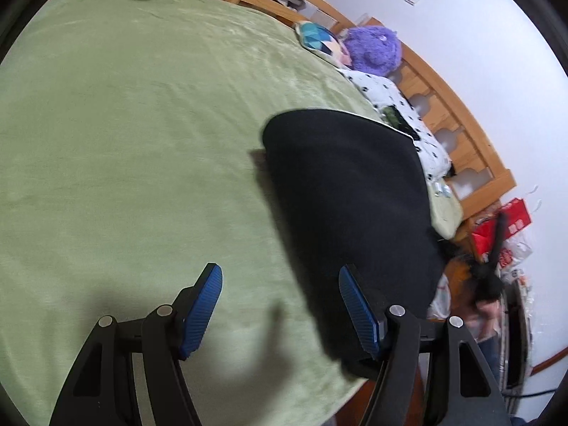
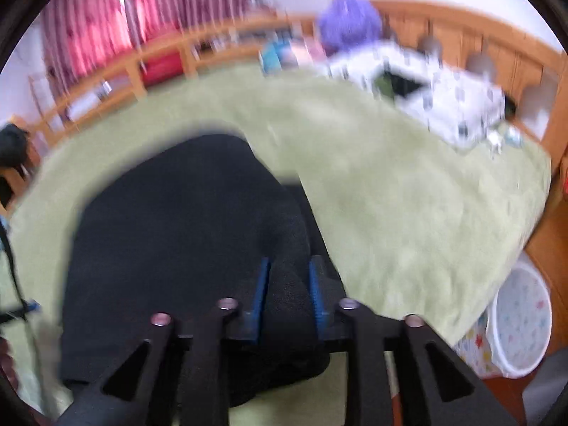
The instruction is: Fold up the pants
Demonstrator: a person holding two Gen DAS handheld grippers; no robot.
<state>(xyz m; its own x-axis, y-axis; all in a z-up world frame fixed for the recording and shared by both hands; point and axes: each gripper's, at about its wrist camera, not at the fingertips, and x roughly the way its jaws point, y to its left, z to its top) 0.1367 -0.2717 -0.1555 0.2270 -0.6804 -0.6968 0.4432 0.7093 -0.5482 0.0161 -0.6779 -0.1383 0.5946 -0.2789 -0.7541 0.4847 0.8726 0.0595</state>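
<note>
Dark folded pants (image 1: 355, 195) lie on the green blanket (image 1: 124, 142), near the bed's edge. My left gripper (image 1: 280, 277) hovers open over the blanket. Its left pad is above bare blanket and its right finger (image 1: 358, 309) is over the pants' near edge, with nothing between them. In the blurred right wrist view the pants (image 2: 177, 230) fill the lower middle. My right gripper (image 2: 288, 266) is down on their near right part, its blue pads partly apart with a hump of black cloth between them, and the cloth does not look pinched.
A white dotted pillow (image 1: 401, 113), a purple plush toy (image 1: 372, 49) and a colourful cushion (image 1: 319, 37) lie by the wooden bed rail (image 1: 461, 131). A white patterned basket (image 2: 522, 323) stands on the floor beside the bed. Red bags (image 1: 504, 223) sit past the bed corner.
</note>
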